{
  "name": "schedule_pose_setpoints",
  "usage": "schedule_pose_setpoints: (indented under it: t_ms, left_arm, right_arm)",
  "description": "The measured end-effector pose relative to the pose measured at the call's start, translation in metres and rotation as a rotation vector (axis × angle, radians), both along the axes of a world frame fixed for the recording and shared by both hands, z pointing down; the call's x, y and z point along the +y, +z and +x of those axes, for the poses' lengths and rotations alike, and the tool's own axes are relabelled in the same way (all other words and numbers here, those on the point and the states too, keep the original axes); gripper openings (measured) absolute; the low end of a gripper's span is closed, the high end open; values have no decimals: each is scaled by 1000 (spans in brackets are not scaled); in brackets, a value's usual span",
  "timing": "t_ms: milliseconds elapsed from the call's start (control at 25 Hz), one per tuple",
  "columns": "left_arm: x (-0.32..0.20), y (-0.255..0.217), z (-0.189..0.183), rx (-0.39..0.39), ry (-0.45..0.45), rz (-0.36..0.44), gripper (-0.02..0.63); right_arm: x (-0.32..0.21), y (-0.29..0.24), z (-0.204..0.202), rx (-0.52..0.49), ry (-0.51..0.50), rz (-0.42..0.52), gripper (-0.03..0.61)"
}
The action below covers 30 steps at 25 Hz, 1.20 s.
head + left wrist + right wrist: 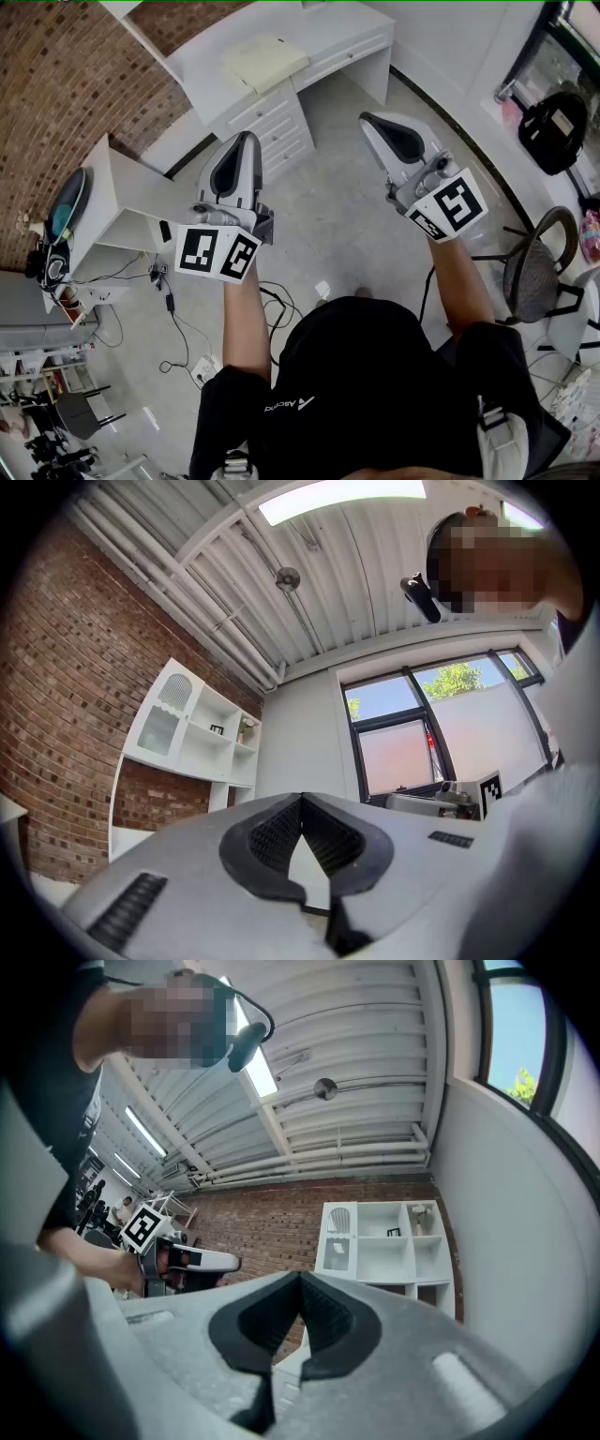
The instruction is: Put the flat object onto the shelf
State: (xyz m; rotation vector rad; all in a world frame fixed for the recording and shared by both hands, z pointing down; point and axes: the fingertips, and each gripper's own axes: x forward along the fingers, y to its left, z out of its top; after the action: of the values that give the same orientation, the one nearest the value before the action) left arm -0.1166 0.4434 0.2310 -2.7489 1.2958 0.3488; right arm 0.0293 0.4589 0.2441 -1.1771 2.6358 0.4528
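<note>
A pale yellow flat object (264, 61) lies on the white desk (328, 37) at the far end of the room. A white shelf unit (192, 733) with open compartments stands against the brick wall; it also appears in the right gripper view (389, 1246). My left gripper (246, 139) is held up in the air, jaws shut, nothing between them (302, 799). My right gripper (368, 120) is raised beside it, also shut and empty (300, 1279). Both are well short of the desk and the shelf.
The desk has white drawers (277, 127) under it. A chair (534, 267) and a black bag (553, 127) are at the right. Cables (178, 337) run over the floor at the left, near a low white unit (122, 202).
</note>
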Motion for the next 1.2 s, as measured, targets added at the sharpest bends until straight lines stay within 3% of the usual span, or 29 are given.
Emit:
schedule_pose_setpoints:
  t_ms: [560, 880, 1040, 1200]
  left_arm:
    - [-56, 34, 39, 31, -79, -62, -2]
    - [-132, 72, 19, 90, -129, -111, -2]
    - [-201, 95, -4, 134, -176, -184, 7]
    - [-273, 123, -34, 175, -213, -277, 57]
  right_arm:
    - [-32, 19, 54, 28, -14, 17, 0]
    - [-89, 39, 50, 53, -6, 10, 0]
    - [-147, 42, 37, 73, -2, 2, 0]
    - [-213, 42, 15, 81, -7, -10, 0]
